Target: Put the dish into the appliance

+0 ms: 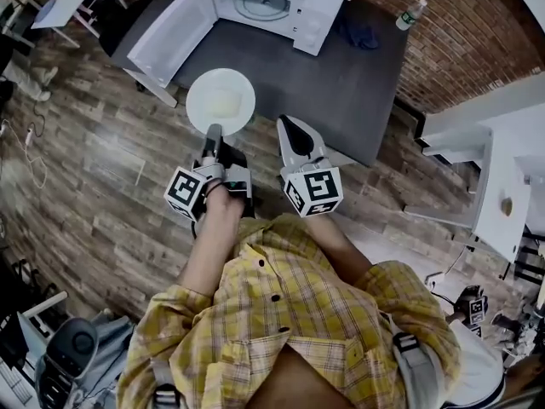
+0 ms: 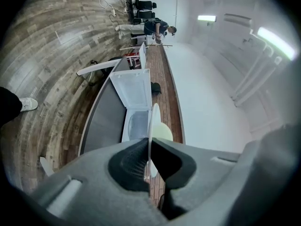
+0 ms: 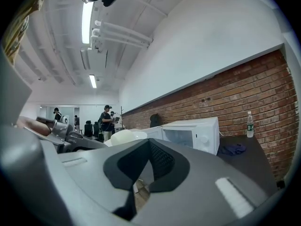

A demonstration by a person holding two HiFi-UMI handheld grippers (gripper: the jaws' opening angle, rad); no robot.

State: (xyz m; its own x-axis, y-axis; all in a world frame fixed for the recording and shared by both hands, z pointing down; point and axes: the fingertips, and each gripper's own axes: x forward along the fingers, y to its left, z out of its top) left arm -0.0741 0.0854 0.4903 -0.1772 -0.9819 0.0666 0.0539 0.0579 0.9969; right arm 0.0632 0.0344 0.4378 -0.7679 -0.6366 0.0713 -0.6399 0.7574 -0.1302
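Observation:
A round white dish [image 1: 220,99] hangs over the near edge of a dark grey table [image 1: 341,92]. My left gripper [image 1: 214,129] is shut on its near rim. In the left gripper view the dish [image 2: 154,126] shows edge-on, clamped between the dark pads of the left gripper [image 2: 149,147]. Beyond it on the table stands a white microwave [image 1: 281,2] with its door [image 1: 174,32] swung open to the left and its turntable visible inside. My right gripper [image 1: 288,123] is beside the dish on the right, shut and empty. In the right gripper view the right gripper [image 3: 149,142] points level toward the microwave [image 3: 193,133].
A blue cloth [image 1: 356,32] and a plastic bottle [image 1: 410,14] lie on the table right of the microwave, against a brick wall. White desks [image 1: 502,177] stand at the right. The floor is wood plank. People [image 3: 107,119] stand far back in the room.

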